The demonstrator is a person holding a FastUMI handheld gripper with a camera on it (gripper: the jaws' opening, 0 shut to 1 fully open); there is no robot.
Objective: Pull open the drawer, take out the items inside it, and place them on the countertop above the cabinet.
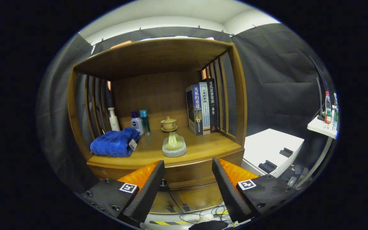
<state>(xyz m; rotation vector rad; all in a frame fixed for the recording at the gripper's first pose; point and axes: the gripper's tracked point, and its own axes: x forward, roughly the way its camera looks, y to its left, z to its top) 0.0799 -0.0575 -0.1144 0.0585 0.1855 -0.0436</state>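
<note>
We hold the gripper with its fingers spread wide and nothing between them, facing the front of the wooden cabinet. The drawer lies directly ahead of the gap between the fingers, below the worktop; its front runs crosswise to the fingers and appears closed. A small dark knob sits just beside the inner edge of the left finger, so the grip point is offset to the left of the gap's centre. We cannot see the drawer's contents. On the worktop above rest a blue towel, a pale green pot on a pad, bottles, a lidded cup and books. A closed front fits either stage of the task.
</note>
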